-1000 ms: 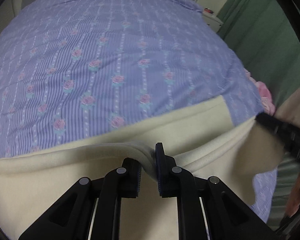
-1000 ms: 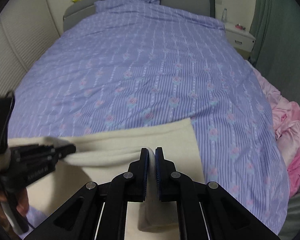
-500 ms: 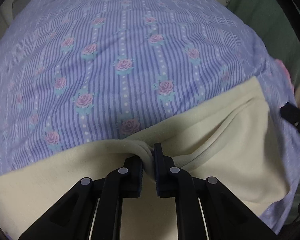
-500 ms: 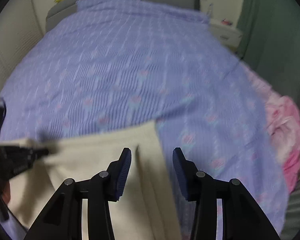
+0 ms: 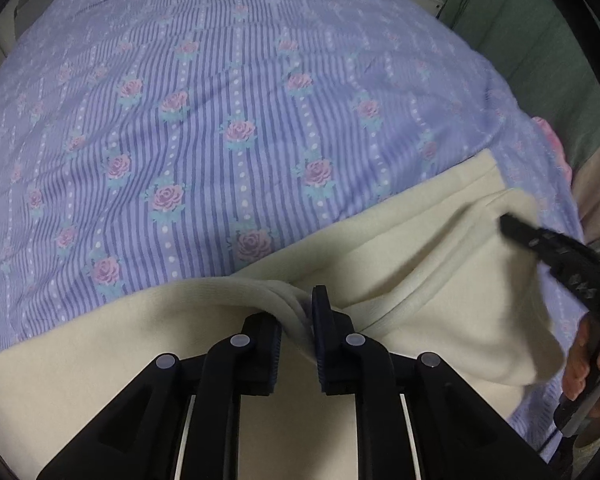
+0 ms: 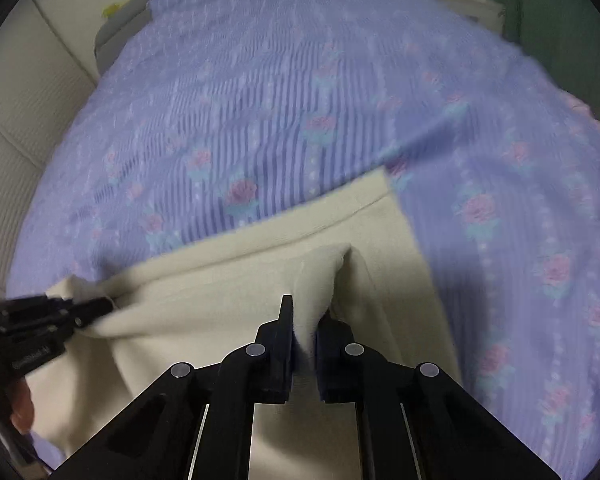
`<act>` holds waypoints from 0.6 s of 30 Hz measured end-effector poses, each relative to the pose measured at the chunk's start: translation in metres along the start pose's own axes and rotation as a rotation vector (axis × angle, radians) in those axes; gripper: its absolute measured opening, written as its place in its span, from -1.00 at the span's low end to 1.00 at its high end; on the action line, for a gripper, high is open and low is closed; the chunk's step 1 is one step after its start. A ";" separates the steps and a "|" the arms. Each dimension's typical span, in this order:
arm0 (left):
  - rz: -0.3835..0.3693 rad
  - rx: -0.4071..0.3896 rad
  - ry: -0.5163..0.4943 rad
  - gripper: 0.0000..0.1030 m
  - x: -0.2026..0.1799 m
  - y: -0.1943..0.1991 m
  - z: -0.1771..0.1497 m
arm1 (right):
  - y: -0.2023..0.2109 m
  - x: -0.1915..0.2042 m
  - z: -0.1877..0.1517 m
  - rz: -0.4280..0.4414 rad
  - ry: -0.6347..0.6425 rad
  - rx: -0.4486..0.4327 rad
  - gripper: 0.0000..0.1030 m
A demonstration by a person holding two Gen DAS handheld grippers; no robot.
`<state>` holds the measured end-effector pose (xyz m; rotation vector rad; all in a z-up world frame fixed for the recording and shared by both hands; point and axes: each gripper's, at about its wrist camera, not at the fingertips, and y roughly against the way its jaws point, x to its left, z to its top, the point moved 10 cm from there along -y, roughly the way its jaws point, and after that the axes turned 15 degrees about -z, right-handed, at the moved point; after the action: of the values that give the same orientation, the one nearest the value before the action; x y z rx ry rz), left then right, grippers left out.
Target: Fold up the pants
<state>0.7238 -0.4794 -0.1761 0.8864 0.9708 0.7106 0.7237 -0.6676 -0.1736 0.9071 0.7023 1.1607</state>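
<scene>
Reclosed after a brief release, the right gripper [image 6: 304, 320] jaws are now clamped on the pants [image 6: 220, 280], also pinched by the left gripper [image 5: 298, 320], lowered onto the bed [image 5: 220, 120] for folding.

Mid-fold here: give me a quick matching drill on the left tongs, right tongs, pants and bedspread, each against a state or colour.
Things:
1. left tongs
2. right tongs
3. pants
4. bedspread

States:
A. purple stripes with roses
B. cream, lying on the bed
C. clamped on a thick rolled edge
D. just closed again, pinching a raised fold

Pairs: 1-C, 2-D, 3-B, 4-A
</scene>
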 end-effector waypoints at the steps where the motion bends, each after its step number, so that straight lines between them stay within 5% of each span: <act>1: -0.018 -0.018 0.004 -0.63 -0.005 0.006 0.000 | 0.016 -0.005 0.005 -0.017 -0.010 -0.033 -0.82; 5: -0.074 -0.028 0.066 -0.56 -0.012 0.018 0.006 | 0.060 -0.016 0.038 -0.061 -0.012 -0.111 -0.82; 10: -0.083 0.000 0.216 -0.55 0.014 -0.007 0.028 | 0.014 -0.010 0.063 -0.127 0.056 -0.023 -0.83; 15: -0.086 0.091 0.232 -0.52 0.018 -0.015 0.019 | -0.032 -0.014 0.052 -0.172 0.048 0.090 -0.81; 17: -0.061 0.104 0.209 -0.50 0.014 -0.008 0.019 | -0.040 -0.016 0.048 -0.177 0.033 0.112 -0.73; 18: -0.056 0.108 0.205 -0.50 0.011 -0.006 0.021 | -0.040 -0.017 0.048 -0.187 0.035 0.106 -0.52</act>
<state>0.7478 -0.4797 -0.1793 0.8890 1.2219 0.7164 0.7784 -0.7008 -0.1859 0.8912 0.8647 0.9826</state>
